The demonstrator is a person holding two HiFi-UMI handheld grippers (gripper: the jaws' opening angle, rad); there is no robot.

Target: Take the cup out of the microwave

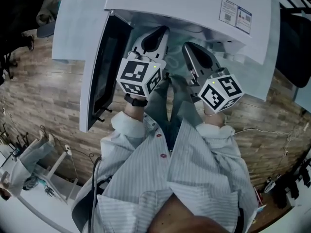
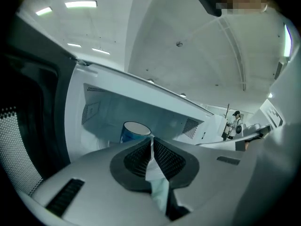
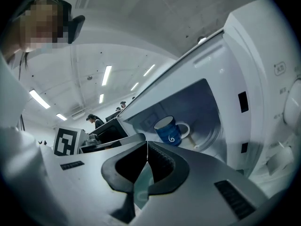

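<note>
Ceiling strip lights (image 2: 81,4) above the microwave (image 2: 141,109) are glaring white, while its cavity is sitting in cool bluish shade. Both gripper views are curving strongly into black corners. In the head view, the floor (image 1: 43,81) beside the microwave is looking dimmer.

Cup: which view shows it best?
Right gripper view: the cup shows almost whole, handle included, inside the microwave. The left gripper view shows only its rim and upper side. In the head view it is hidden.
</note>
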